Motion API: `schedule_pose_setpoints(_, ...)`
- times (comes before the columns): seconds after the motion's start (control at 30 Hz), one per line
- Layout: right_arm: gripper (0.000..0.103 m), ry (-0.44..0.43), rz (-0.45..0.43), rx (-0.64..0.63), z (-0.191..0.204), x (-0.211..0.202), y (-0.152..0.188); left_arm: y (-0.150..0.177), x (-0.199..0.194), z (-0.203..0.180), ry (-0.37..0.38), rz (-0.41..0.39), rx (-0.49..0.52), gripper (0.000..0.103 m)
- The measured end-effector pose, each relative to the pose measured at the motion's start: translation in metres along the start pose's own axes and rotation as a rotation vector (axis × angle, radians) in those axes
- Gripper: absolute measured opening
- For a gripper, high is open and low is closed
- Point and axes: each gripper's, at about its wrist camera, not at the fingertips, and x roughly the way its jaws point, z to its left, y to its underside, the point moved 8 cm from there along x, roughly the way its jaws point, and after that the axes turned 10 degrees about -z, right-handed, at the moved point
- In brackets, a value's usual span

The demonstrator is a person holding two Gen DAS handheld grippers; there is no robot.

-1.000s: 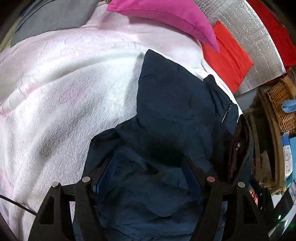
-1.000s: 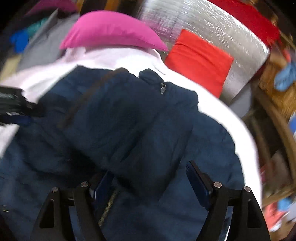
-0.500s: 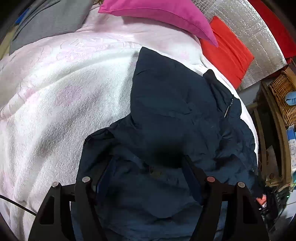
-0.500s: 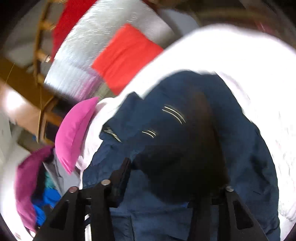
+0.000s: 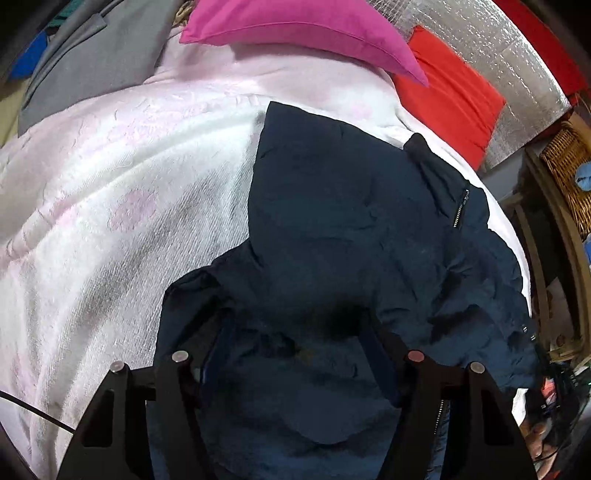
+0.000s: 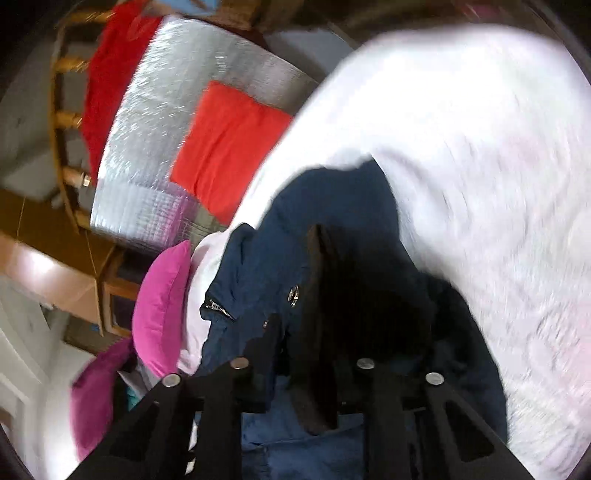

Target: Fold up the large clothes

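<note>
Right gripper (image 6: 314, 332) has swung round and rolled, fingers closing on the dark navy zip-up jacket (image 5: 351, 221) on the white fluffy bedspread (image 5: 129, 184); left gripper (image 5: 295, 354) fingers apart, closing slightly over it, so I'd pinch just the edge.

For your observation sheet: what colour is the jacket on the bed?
Dark navy blue jacket, clearest in the left wrist view.

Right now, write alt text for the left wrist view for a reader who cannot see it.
A dark navy jacket lies crumpled on a white and pale pink blanket, with the left hand-held gripper over its near part, jaws closing with jacket cloth between the fingers. Behind are a pink pillow and a red cushion against silver foil.
</note>
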Motion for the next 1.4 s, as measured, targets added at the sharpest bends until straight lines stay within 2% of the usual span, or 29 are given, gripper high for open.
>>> schedule_pose_setpoints(0.13,0.024,0.075,-0.069,-0.204,0.020,0.003,-0.013,0.001,0.004,-0.002,-0.013,0.005,0.016,0.068)
schedule_pose_setpoints(0.17,0.024,0.136,-0.056,-0.274,0.016,0.010,-0.014,0.003,0.005,-0.002,-0.016,0.011,0.019,0.068)
schedule_pose_setpoints(0.23,0.025,0.217,0.016,-0.311,0.002,0.026,-0.010,0.003,0.006,-0.002,-0.020,0.017,0.021,0.068)
schedule_pose_setpoints(0.27,0.025,0.229,0.049,-0.313,-0.003,0.031,-0.007,0.003,0.005,-0.002,-0.020,0.015,0.023,0.068)
schedule_pose_setpoints(0.37,0.030,0.217,0.037,-0.344,0.004,0.017,-0.008,0.000,0.002,-0.003,-0.025,-0.001,0.030,0.068)
schedule_pose_setpoints(0.4,0.043,0.202,0.029,-0.342,0.006,0.011,-0.009,-0.003,-0.001,-0.002,-0.031,-0.016,0.037,0.068)
schedule_pose_setpoints(0.43,0.065,0.180,0.013,-0.331,0.009,0.004,-0.011,-0.007,-0.005,-0.002,-0.041,-0.041,0.050,0.068)
schedule_pose_setpoints(0.47,0.073,0.149,-0.027,-0.317,0.012,-0.007,-0.016,-0.010,-0.009,-0.001,-0.047,-0.060,0.060,0.068)
schedule_pose_setpoints(0.5,0.078,0.135,-0.062,-0.316,0.014,-0.015,-0.020,-0.015,-0.014,0.000,-0.057,-0.087,0.072,0.068)
schedule_pose_setpoints(0.53,0.079,0.136,-0.096,-0.326,0.015,-0.022,-0.025,-0.018,-0.016,0.001,-0.063,-0.101,0.077,0.068)
schedule_pose_setpoints(0.6,0.079,0.167,-0.092,-0.350,0.009,-0.025,-0.028,-0.020,-0.017,0.005,-0.069,-0.109,0.077,0.068)
schedule_pose_setpoints(0.7,0.079,0.243,-0.007,-0.335,-0.011,-0.006,-0.027,-0.014,-0.005,0.012,-0.061,-0.057,0.049,0.068)
schedule_pose_setpoints(0.77,0.079,0.241,0.064,-0.289,-0.023,0.009,-0.019,-0.008,0.003,0.013,-0.059,-0.012,0.050,0.068)
schedule_pose_setpoints(0.83,0.078,0.219,0.099,-0.294,-0.024,0.019,-0.009,-0.006,0.008,0.013,-0.078,-0.005,0.077,0.068)
schedule_pose_setpoints(0.87,0.070,0.232,0.097,-0.342,-0.019,0.023,-0.004,-0.006,0.008,0.011,-0.084,-0.008,0.088,0.068)
schedule_pose_setpoints(0.9,0.048,0.238,0.084,-0.392,-0.013,0.024,-0.003,-0.006,0.008,0.010,-0.087,-0.014,0.099,0.068)
schedule_pose_setpoints(1.0,0.032,0.258,0.033,-0.533,0.015,0.022,-0.003,-0.010,0.006,0.007,-0.087,-0.040,0.103,0.068)
schedule_pose_setpoints(1.1,0.023,0.273,-0.059,-0.625,0.036,0.015,-0.011,-0.014,0.005,0.006,-0.085,-0.062,0.097,0.068)
schedule_pose_setpoints(1.17,0.023,0.312,-0.063,-0.632,0.029,0.020,-0.013,-0.013,0.006,0.007,-0.088,-0.058,0.097,0.068)
schedule_pose_setpoints(1.23,0.023,0.383,0.022,-0.632,0.003,0.039,-0.006,-0.009,0.013,0.008,-0.095,-0.028,0.099,0.068)
schedule_pose_setpoints(1.27,0.023,0.395,0.033,-0.638,-0.005,0.040,-0.003,-0.007,0.015,0.009,-0.097,-0.017,0.100,0.068)
schedule_pose_setpoints(1.4,0.025,0.350,0.028,-0.597,0.001,0.024,-0.007,-0.009,0.014,0.009,-0.098,-0.021,0.105,0.069)
